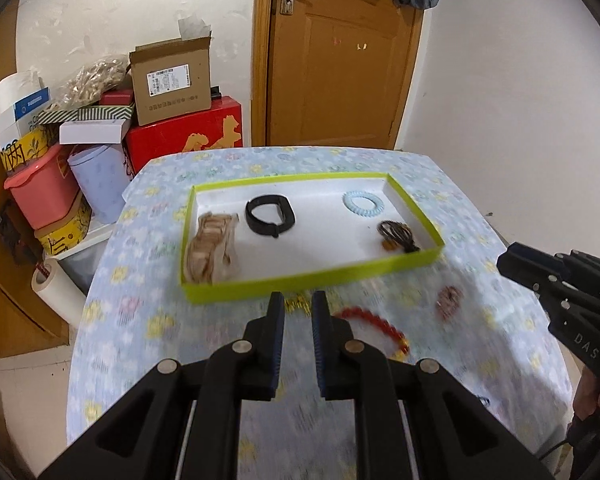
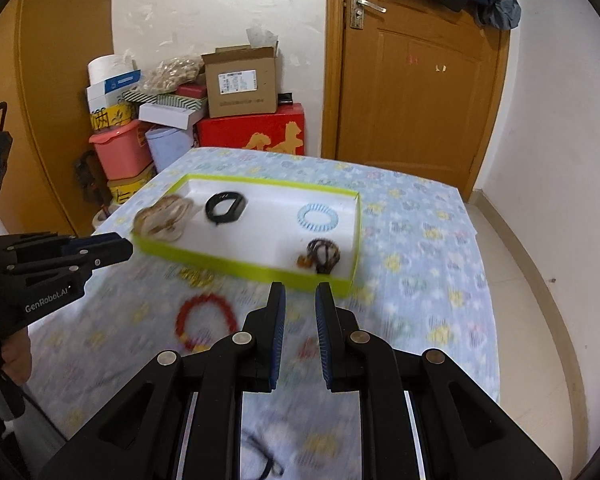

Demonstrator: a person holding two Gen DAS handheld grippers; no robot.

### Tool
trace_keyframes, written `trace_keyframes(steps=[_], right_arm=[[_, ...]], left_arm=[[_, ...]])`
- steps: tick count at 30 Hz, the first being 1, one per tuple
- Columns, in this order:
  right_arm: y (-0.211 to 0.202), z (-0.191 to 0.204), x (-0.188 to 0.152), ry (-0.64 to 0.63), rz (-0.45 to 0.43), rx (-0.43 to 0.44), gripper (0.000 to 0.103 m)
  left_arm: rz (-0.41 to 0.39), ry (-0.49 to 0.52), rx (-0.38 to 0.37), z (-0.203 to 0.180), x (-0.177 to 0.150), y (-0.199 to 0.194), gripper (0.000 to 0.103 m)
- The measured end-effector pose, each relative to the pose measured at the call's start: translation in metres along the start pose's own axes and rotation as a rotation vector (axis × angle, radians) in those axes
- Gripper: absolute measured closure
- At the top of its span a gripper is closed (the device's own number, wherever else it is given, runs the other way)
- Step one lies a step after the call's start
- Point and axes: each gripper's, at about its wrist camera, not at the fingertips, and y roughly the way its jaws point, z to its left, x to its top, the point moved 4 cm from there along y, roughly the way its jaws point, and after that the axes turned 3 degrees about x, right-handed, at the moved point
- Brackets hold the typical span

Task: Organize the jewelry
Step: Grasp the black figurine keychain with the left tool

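Note:
A lime-edged white tray lies on the flowered table. In it are a beige bead string, a black band, a light blue coil ring and a dark tangled piece. On the cloth in front lie a gold chain, a red bead bracelet and a brown-red bracelet. My left gripper hovers open and empty above the gold chain. My right gripper is open and empty near the tray's front right corner.
Stacked boxes, a pink bin and a paper roll stand left of the table beyond its edge. A wooden door is behind. A dark thin item lies on the cloth near my right gripper's base.

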Motion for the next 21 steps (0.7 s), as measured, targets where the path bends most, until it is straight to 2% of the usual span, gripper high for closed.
trace_keyframes(steps=[8, 18, 19, 21], right_arm=[[-0.020, 0.015, -0.026, -0.007, 0.002, 0.024, 0.087], [-0.032, 0.015, -0.054, 0.011, 0.026, 0.061, 0.087], [-0.031, 0.015, -0.056, 0.013, 0.030, 0.066, 0.087], [-0.031, 0.015, -0.060, 0.019, 0.040, 0.077, 0.087]], left_arm=[[-0.011, -0.001, -0.018, -0.005, -0.024, -0.028, 0.089], [-0.009, 0.002, -0.039, -0.008, -0.048, -0.042, 0.088], [-0.005, 0.001, -0.044, -0.008, -0.050, -0.042, 0.088], [0.003, -0.003, -0.060, -0.009, -0.056, -0.041, 0.080]])
